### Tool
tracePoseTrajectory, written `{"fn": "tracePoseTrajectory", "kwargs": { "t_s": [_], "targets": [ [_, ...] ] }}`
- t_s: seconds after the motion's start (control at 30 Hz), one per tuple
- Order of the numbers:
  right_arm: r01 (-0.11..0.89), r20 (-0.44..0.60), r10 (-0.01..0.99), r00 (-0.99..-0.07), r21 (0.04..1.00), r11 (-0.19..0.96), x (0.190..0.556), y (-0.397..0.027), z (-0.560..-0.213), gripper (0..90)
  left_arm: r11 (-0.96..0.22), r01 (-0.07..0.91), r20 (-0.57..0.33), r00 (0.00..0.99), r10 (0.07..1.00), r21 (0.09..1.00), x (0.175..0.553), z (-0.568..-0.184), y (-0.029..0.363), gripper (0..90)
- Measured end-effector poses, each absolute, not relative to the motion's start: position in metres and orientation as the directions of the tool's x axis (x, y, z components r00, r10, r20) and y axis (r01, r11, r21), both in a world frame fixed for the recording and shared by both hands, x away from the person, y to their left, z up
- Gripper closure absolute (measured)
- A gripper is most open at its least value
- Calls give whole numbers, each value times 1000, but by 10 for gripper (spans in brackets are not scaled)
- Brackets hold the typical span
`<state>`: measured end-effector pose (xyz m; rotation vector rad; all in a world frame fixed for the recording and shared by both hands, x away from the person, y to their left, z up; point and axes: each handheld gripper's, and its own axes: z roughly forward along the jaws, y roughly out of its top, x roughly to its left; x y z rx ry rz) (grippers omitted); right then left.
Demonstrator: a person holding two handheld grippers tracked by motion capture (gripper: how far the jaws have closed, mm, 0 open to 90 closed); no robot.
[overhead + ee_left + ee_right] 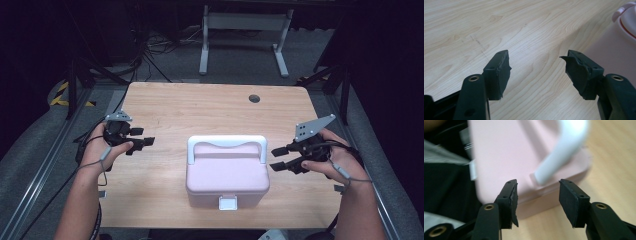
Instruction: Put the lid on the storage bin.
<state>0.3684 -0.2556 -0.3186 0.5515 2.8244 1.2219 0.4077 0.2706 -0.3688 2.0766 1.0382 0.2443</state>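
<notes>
a pink box [227, 177] with a white handle [226, 143] sits on the table [200, 107] between the left tool [142, 143] and right tool [280, 157], both gaping, empty, apart from it.

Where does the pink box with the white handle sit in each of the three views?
High view: pink box at centre, near the front edge of the table, between the two grippers, touched by neither.
Left gripper view: pink box at the right edge, cut off, past the right-hand jaw.
Right gripper view: pink box upper centre, blurred, just beyond the open jaws.
Shared landmark: the white handle on its lid.
</notes>
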Motion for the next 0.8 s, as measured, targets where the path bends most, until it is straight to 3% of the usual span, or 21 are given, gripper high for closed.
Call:
{"fn": "tracePoseTrajectory", "kwargs": {
  "t_s": [0.37, 0.8],
  "targets": [
    [405, 64, 558, -827, 756, 514, 399, -284, -327, 399, -331, 627, -177, 607, 775, 706, 410, -379, 285, 353],
    [484, 78, 661, -746, 746, 458, 422, -320, -355, 345, -343, 648, -184, 604, 775, 680, 421, -393, 289, 350]
  ]
}}
